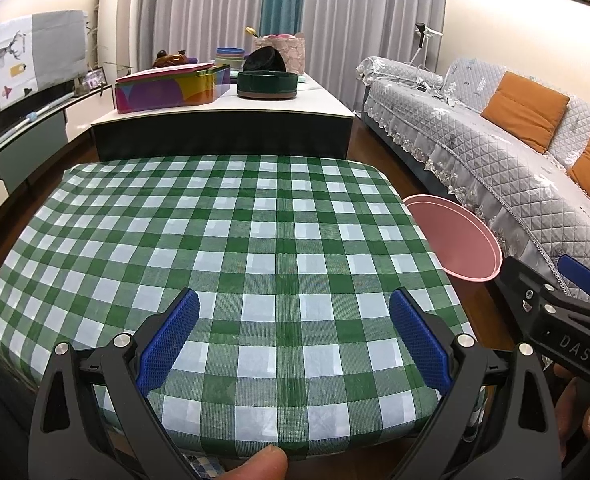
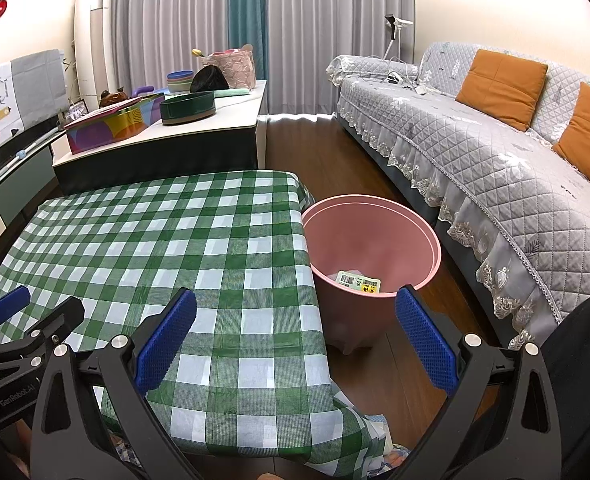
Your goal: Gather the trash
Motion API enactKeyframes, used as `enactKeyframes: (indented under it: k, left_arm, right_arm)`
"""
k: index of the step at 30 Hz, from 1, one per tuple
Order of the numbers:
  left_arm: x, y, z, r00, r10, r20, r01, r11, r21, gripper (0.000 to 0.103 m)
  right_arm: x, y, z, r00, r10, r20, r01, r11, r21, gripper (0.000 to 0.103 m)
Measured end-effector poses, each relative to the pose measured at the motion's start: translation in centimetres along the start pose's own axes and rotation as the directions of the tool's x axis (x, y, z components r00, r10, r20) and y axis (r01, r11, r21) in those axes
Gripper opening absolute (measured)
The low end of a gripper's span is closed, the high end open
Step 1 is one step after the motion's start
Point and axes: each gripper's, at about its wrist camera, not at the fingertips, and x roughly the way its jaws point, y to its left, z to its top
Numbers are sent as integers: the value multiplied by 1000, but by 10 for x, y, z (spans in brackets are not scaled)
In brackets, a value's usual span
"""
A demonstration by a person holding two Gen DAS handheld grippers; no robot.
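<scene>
Two grippers, both empty; items listed largest first, each placed relative to the pink bin.

1. Table under a green-checked cloth: its right edge stands just beside the bin. No trash shows on the cloth in either view.
2. Pink bin: on the wood floor between table and sofa. Upright, mouth open.
3. Left gripper: over the table's near side, well to the left of the bin; fingers spread wide, nothing between them.
4. Right gripper: nearer the bin, straddling the table's corner; fingers likewise spread, holding nothing.
5. Labelled packet: lying inside the bin, low against its near wall, on some pale scraps (too small to identify).

Judgement: collection looks finished or nearly so. To do the step well, scan the cloth's far corners and the floor around the bin for strays before closing either gripper; any further drop should be released directly above the bin's mouth, clear of its rim.
</scene>
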Motion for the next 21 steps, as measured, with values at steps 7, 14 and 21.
enactKeyframes:
  k: [7,14,21]
  left_arm:
    - [0,-2,-1,1000,-9,12,8,1000,20,95]
    - [-2,-1,0,1000,4,24,-4,1000,15,95]
    - [-1,-2,1,1000,24,12,-24,999,23,95]
  right_arm:
    - [0,0,0,1000,-1,0,1,1000,-1,98]
    - [-1,-2,0,1000,-4,-1,4,1000,-2,98]
    - [-1,-3,0,1000,-4,-1,4,1000,-2,98]
